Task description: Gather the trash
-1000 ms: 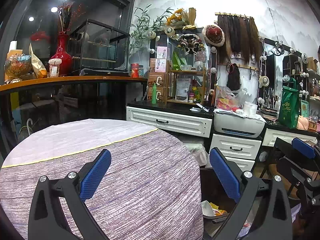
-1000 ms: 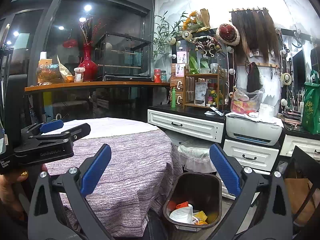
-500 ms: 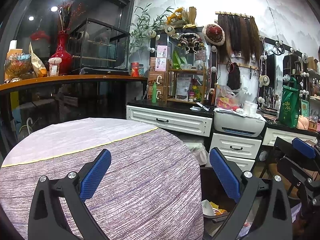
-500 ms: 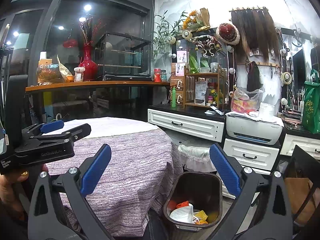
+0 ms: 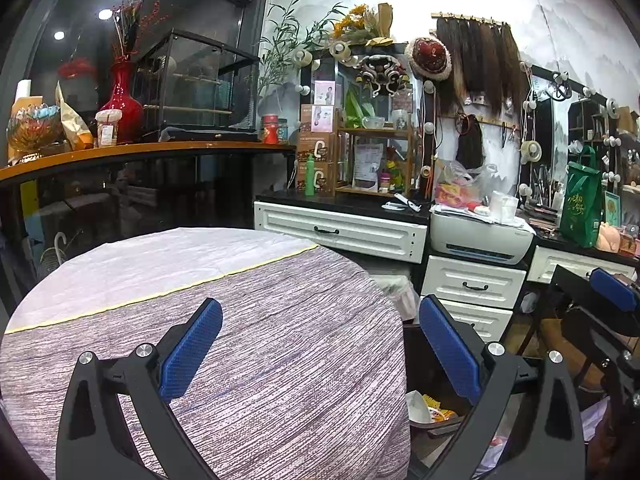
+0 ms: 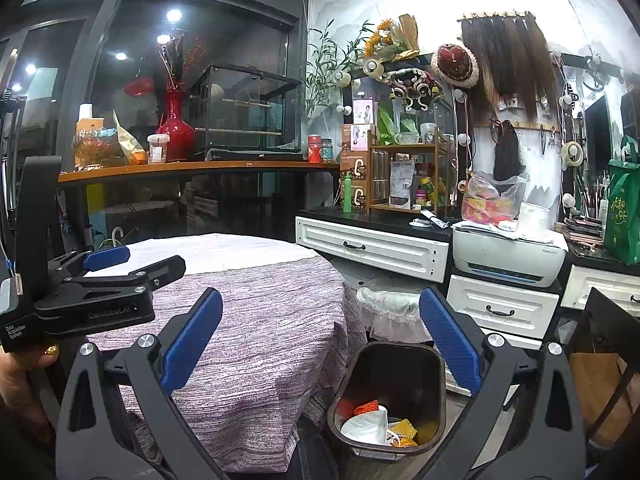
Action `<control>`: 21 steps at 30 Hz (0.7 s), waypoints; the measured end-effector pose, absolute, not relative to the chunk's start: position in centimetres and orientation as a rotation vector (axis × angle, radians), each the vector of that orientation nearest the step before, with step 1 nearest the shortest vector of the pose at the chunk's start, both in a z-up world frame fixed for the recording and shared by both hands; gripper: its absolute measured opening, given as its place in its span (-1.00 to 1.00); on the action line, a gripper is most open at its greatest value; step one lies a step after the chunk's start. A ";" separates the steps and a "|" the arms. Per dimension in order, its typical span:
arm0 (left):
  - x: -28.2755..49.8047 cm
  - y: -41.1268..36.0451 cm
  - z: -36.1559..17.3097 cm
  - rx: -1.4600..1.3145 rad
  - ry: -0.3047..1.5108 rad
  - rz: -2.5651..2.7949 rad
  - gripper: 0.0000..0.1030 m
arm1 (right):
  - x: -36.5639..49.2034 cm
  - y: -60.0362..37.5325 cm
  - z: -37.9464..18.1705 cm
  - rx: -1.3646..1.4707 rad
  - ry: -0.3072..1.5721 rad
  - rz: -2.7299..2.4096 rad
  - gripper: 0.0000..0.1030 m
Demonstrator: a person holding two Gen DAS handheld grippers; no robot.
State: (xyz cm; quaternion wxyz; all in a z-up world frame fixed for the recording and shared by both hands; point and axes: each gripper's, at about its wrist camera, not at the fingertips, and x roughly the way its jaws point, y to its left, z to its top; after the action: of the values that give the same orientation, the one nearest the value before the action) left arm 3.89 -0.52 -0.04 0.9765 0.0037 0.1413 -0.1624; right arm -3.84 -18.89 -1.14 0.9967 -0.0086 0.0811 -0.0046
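A dark brown trash bin (image 6: 390, 392) stands on the floor right of the round table (image 6: 260, 320). It holds white paper, an orange piece and yellow wrappers (image 6: 376, 424). My right gripper (image 6: 320, 344) is open and empty, held above the table edge and the bin. My left gripper (image 5: 320, 348) is open and empty above the purple tablecloth (image 5: 260, 360); the bin shows partly in its view (image 5: 428, 408), trash inside. The left gripper also shows in the right wrist view (image 6: 100, 284), at the left over the table. The right gripper's blue pad (image 5: 614, 294) shows at the left view's right edge.
White drawers (image 6: 372, 248) and a printer (image 6: 508, 256) stand behind the bin. A second bin with a white liner (image 6: 388, 308) sits by the drawers. A chair (image 6: 608, 360) is at the right. A wooden counter with a red vase (image 6: 176, 128) is behind the table.
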 end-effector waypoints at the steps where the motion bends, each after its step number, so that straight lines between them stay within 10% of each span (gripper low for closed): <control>1: 3.9 -0.5 -0.1 0.007 0.285 -0.329 0.89 | -3.8 -18.8 -1.2 -0.016 0.164 -0.009 0.89; 21: 3.9 -0.7 -0.1 0.006 0.293 -0.332 0.89 | -3.8 -18.7 -1.8 -0.010 0.169 -0.008 0.89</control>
State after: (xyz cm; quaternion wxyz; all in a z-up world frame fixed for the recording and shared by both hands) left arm 3.95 -0.69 -0.14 0.9756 0.0028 0.1454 -0.1646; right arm -3.77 -18.73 -1.80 0.9964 -0.0049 0.0844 -0.0040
